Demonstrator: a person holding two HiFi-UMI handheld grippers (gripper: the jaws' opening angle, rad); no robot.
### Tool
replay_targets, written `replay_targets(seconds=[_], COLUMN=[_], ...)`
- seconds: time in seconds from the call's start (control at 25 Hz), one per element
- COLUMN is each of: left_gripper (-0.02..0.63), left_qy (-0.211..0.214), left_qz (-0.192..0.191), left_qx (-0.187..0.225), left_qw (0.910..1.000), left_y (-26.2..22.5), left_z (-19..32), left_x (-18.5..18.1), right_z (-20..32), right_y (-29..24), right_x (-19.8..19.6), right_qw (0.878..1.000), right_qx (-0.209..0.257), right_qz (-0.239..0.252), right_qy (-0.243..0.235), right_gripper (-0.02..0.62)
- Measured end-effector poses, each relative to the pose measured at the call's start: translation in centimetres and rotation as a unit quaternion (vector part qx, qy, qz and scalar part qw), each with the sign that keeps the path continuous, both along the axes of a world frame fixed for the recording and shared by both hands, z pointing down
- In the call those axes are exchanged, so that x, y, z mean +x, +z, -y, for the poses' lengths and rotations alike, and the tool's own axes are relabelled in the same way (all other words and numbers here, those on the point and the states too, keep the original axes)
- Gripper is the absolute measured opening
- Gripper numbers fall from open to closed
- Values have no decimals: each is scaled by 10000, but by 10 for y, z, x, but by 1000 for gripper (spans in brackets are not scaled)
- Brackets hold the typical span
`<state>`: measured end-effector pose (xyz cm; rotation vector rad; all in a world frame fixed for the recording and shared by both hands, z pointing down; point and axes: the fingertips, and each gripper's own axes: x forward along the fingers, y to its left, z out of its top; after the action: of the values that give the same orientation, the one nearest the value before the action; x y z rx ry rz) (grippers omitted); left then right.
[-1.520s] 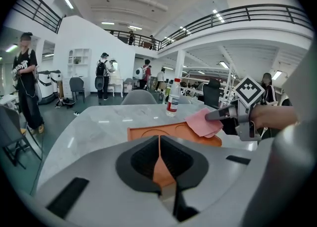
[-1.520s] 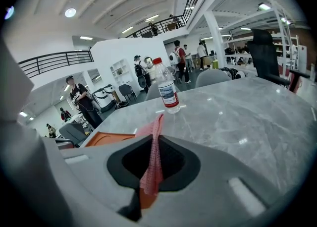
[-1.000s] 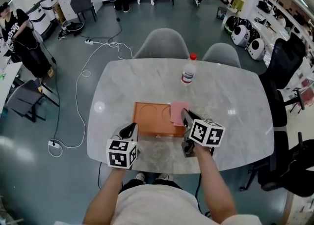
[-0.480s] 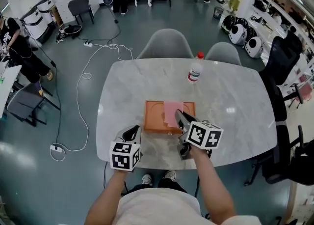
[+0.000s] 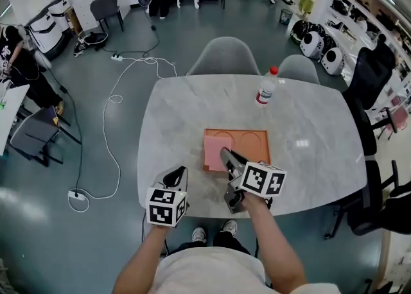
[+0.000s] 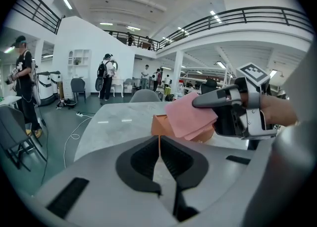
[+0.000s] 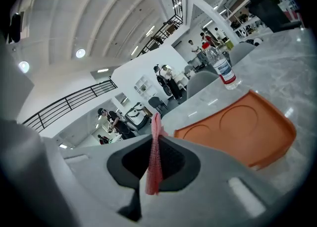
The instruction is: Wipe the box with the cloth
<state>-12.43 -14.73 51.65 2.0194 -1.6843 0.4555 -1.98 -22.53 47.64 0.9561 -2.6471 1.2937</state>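
Note:
A flat orange box [image 5: 244,146] with two round recesses lies on the marble table [image 5: 308,119]. My right gripper [image 5: 226,156] is shut on a pink cloth [image 5: 213,151], which hangs over the box's left end. In the right gripper view the cloth [image 7: 154,157] is pinched edge-on between the jaws, with the box [image 7: 242,129] just ahead to the right. My left gripper [image 5: 179,173] hovers near the table's front edge, left of the box, shut and holding nothing. The left gripper view shows the cloth [image 6: 190,117], the box [image 6: 157,125] and the right gripper [image 6: 233,113] ahead.
A plastic water bottle [image 5: 266,86] with a red cap stands at the table's far side. Two grey chairs [image 5: 223,58] are behind the table. A white cable [image 5: 106,138] runs over the floor on the left. Black office chairs [image 5: 379,87] stand at the right.
My right gripper has dragged the pink cloth from the box's right part across to its left end. The left gripper has stayed near the front edge.

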Motion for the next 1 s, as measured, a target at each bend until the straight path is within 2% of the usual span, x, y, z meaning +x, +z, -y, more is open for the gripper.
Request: replay_targets(seconds=[0.2, 0.6, 1.0], left_gripper=[15, 15, 15], left_qy=[-8, 57, 84], left_qz=[-27, -54, -44], left_qx=[-8, -22, -79], left_qw=[10000, 10000, 9999], left_y=[2, 4, 8], left_z=[-5, -4, 1], left_x=[-11, -7, 7], right_z=[-7, -4, -2], right_y=[15, 54, 65], right_x=[-14, 2, 20], right_qw=[9975, 9948, 9924], right_qx=[-495, -827, -1003], right_qz=[498, 308, 358], right_qy=[97, 511, 608], right_gripper=[17, 17, 17])
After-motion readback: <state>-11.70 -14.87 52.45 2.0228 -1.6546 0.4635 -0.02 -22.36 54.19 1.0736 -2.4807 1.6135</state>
